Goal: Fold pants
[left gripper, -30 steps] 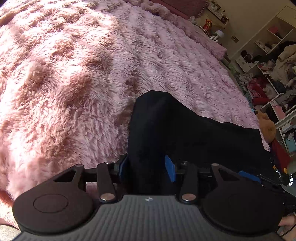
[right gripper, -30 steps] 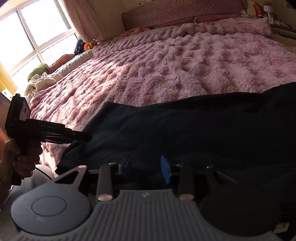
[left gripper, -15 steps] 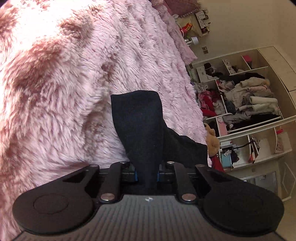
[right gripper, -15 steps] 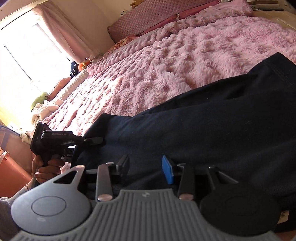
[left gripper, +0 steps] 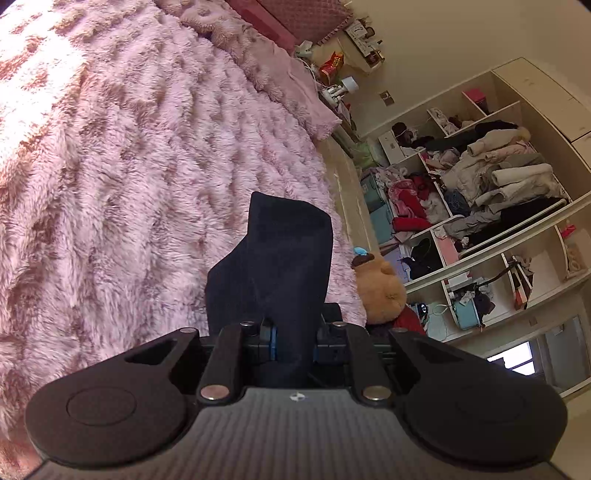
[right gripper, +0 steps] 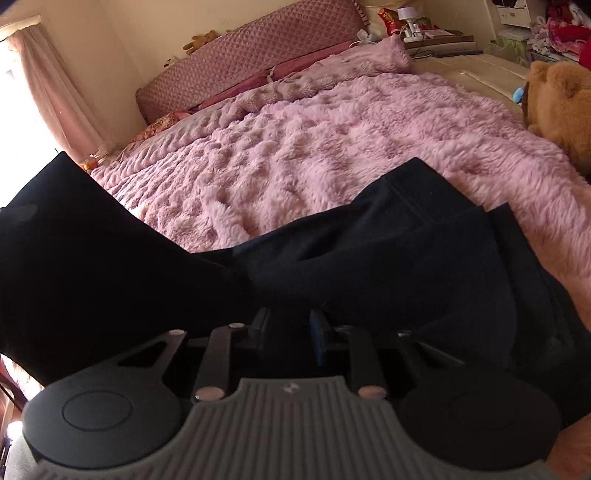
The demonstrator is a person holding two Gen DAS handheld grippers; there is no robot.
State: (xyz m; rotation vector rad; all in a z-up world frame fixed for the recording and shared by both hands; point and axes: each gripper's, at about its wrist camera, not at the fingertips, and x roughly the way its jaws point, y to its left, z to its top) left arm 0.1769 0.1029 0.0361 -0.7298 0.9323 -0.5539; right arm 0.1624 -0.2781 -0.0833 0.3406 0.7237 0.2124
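The black pants lie across the near part of the pink fluffy blanket. My left gripper is shut on one end of the pants, and the cloth stands up out of its jaws above the bed. In the right wrist view that raised part fills the left side as a dark flap. My right gripper sits low at the near edge of the pants, its jaws closing with black cloth bunched between them.
A brown teddy bear sits at the bed's right edge, also in the right wrist view as the teddy bear. Open shelves stuffed with clothes stand beyond it. A padded headboard and a cluttered nightstand are at the far end.
The left jaws closed on the pants end and lifted it off the blanket. The raised cloth now hides the left gripper in the right wrist view. The right jaws narrowed.
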